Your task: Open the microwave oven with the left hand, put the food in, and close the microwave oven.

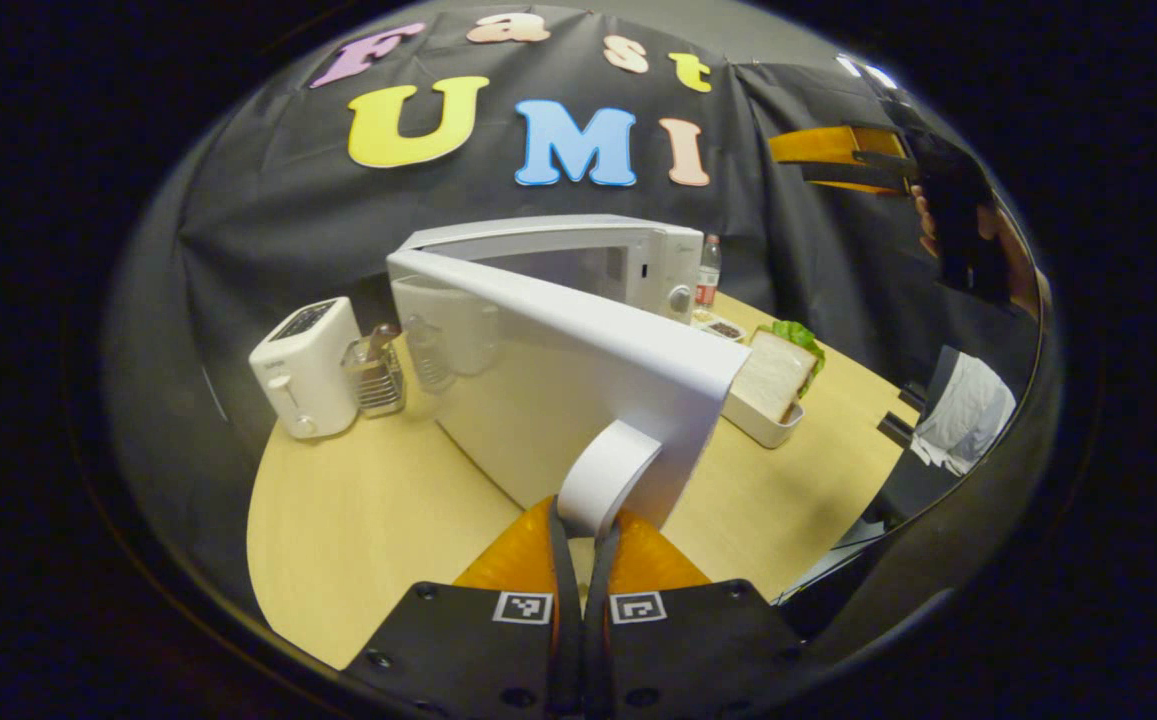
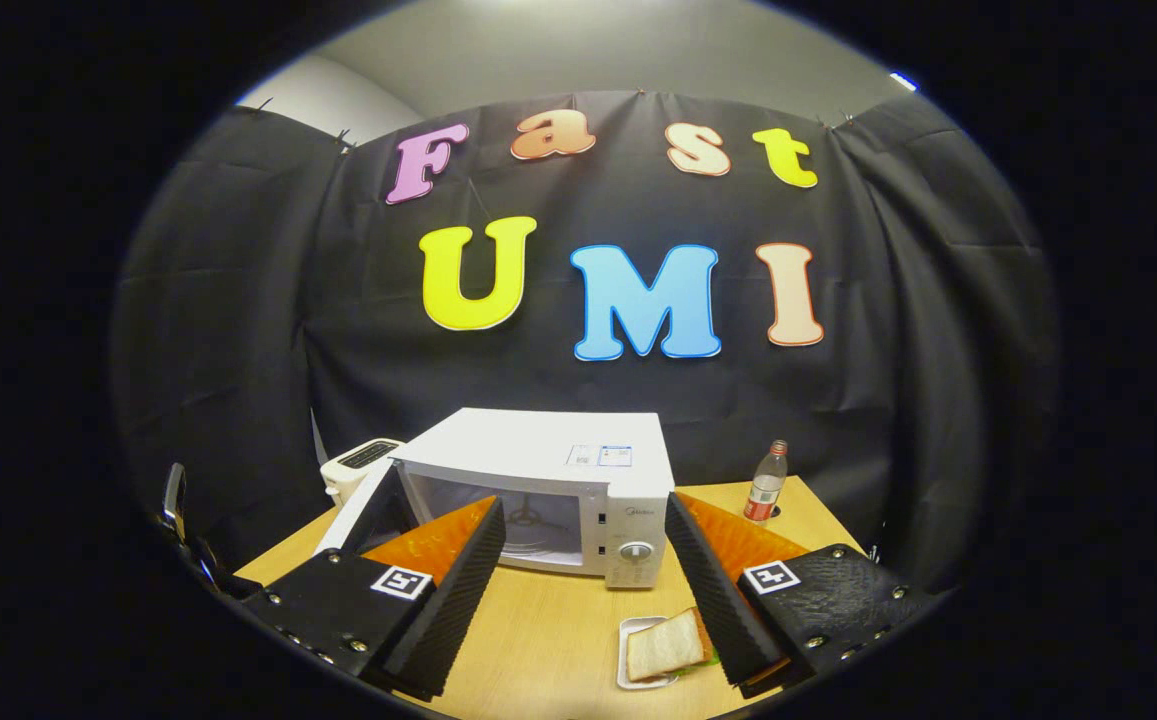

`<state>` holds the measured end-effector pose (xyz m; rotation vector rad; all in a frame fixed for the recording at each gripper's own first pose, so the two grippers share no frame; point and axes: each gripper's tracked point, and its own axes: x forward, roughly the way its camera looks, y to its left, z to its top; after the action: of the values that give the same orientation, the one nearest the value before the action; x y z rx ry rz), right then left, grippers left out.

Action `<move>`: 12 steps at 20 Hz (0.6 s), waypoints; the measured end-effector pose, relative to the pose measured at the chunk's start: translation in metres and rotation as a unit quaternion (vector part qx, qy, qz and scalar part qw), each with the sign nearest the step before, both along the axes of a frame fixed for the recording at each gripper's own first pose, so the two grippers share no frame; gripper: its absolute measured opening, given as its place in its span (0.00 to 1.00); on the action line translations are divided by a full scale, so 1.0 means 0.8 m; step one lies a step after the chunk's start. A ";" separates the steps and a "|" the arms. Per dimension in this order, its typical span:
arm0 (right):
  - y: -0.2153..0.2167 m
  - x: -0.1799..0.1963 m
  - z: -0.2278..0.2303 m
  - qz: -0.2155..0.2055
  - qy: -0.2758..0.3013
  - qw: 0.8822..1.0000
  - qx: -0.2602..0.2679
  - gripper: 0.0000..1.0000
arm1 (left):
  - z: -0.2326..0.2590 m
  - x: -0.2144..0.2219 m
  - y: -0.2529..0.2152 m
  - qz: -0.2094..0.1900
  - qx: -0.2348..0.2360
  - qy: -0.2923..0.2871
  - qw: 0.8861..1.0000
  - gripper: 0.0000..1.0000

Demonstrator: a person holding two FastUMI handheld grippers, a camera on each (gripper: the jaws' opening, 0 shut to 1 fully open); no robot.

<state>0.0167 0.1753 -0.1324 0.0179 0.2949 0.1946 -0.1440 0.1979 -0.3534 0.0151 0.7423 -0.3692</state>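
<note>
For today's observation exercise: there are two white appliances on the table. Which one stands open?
The microwave: its door is swung out, held by the left gripper at the handle. The toaster beside it has no door.

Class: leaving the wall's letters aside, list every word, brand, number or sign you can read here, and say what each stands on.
Nothing is clear enough to quote.
Microwave: brand mark above the dial, blurred; top stickers, too small.
Bottle: label, too small.
Left gripper and right gripper: square coded markers, patterns, no words.
</note>
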 end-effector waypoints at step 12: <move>0.051 -0.009 -0.025 0.031 0.033 0.999 -0.022 0.98 | 0.001 -0.022 0.128 0.064 0.025 -0.021 0.997 0.12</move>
<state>0.0091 0.2158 -0.1521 -0.0281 0.3663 0.2491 -0.1615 0.3005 -0.3526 0.0225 0.7074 -0.2263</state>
